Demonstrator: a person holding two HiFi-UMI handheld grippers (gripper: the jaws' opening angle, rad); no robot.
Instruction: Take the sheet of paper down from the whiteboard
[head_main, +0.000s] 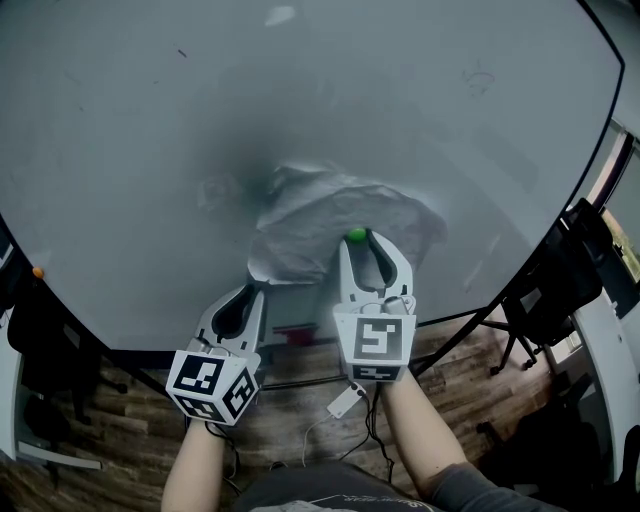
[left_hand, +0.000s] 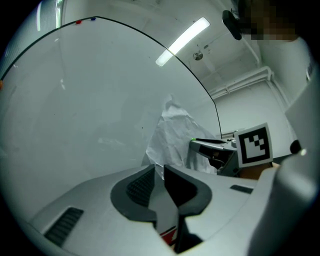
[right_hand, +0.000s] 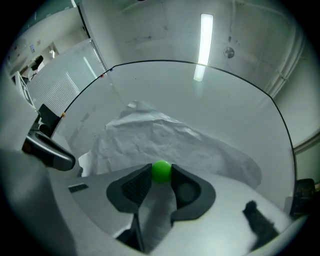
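Observation:
A crumpled white sheet of paper (head_main: 320, 225) (left_hand: 172, 135) (right_hand: 165, 140) lies against the whiteboard (head_main: 150, 150), below its middle. A small green ball magnet (head_main: 356, 236) (right_hand: 161, 170) sits on the sheet's lower part. My right gripper (head_main: 357, 238) (right_hand: 161, 172) is shut on that magnet, one pad on each side. My left gripper (head_main: 257, 287) (left_hand: 159, 172) is at the sheet's lower left corner. Its jaws stand almost together, with a sliver of the paper's edge between the tips. Both grippers point at the board, side by side.
An orange magnet (head_main: 38, 271) sits at the board's left edge. Red and blue ones (left_hand: 78, 21) are near its top edge. Below the board are a wooden floor, a white plug with a cable (head_main: 345, 400) and a black chair (head_main: 560, 280) at the right.

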